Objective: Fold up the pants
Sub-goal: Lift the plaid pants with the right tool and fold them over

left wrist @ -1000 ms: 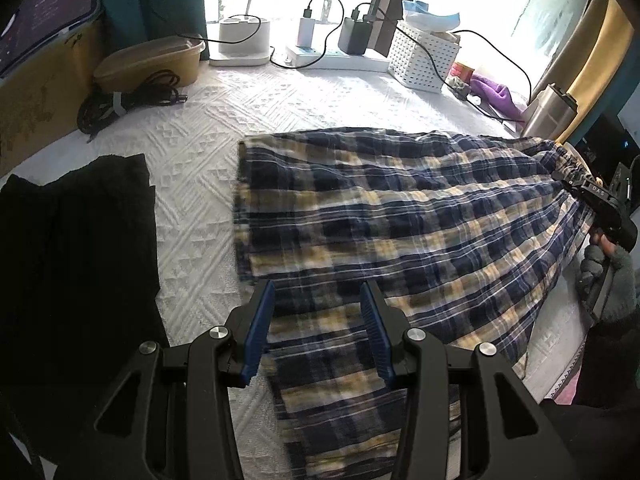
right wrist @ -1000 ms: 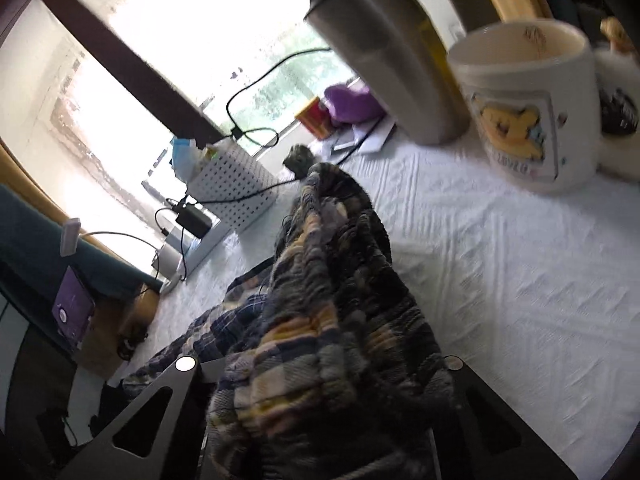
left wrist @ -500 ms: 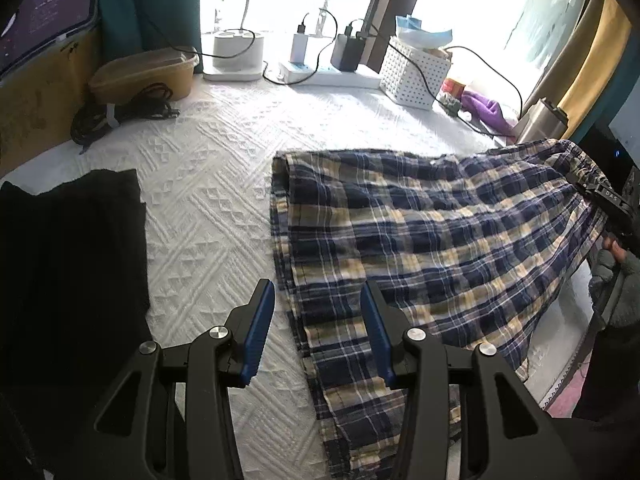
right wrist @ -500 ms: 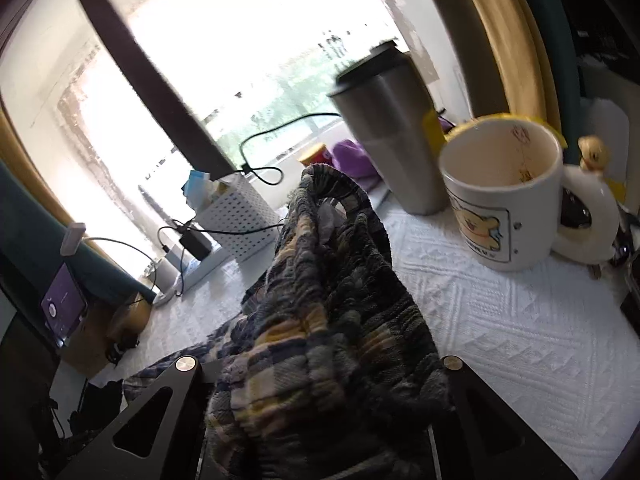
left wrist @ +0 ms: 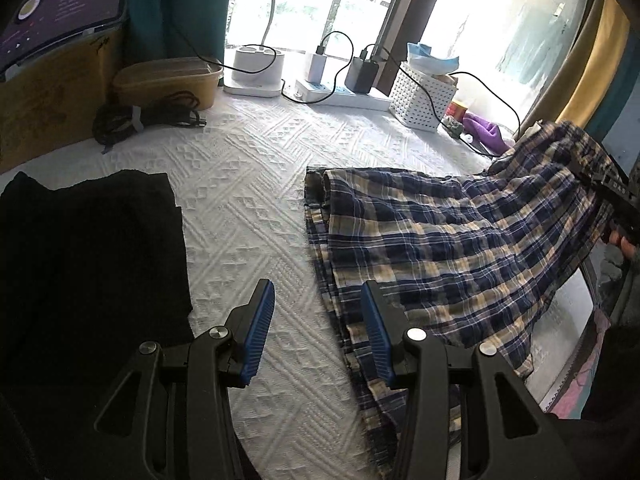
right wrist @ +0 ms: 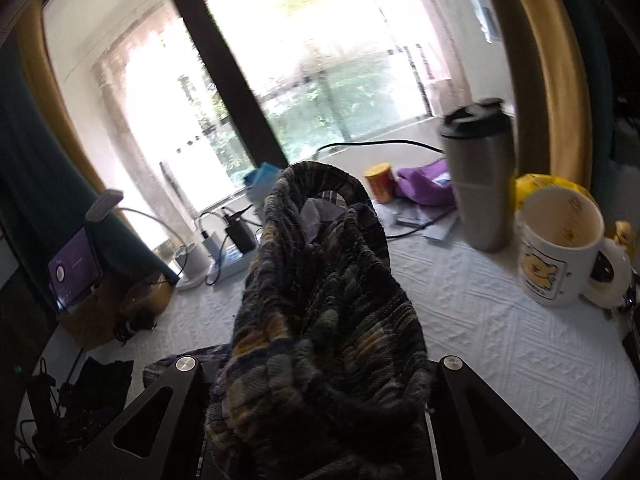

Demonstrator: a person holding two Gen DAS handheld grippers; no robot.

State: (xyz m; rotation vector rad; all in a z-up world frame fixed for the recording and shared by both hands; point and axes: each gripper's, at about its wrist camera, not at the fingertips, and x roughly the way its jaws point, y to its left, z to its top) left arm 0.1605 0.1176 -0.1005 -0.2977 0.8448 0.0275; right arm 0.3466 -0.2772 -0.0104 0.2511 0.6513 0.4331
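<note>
The blue and yellow plaid pants (left wrist: 440, 240) lie spread on the white textured cover (left wrist: 248, 184), with their right end lifted off it. My right gripper (left wrist: 600, 184) holds that raised end at the right edge of the left wrist view. In the right wrist view the bunched waistband (right wrist: 320, 280) fills the middle and hides the fingers of the right gripper (right wrist: 320, 380), which is shut on it. My left gripper (left wrist: 316, 292) is open with nothing between its blue pads (left wrist: 256, 328). It hovers over bare cover, just left of the pants' near edge.
A black garment (left wrist: 80, 260) lies flat at the left. Along the window stand a tan container (left wrist: 168, 84), coiled cables (left wrist: 148, 120), a power strip with chargers (left wrist: 340, 94) and a white basket (left wrist: 424, 96). A steel tumbler (right wrist: 480, 184) and a white mug (right wrist: 556, 248) stand at the right.
The right gripper has risen with the waistband, and the pants have slid to the right. The left gripper, earlier above the plaid cloth, is now above bare cover.
</note>
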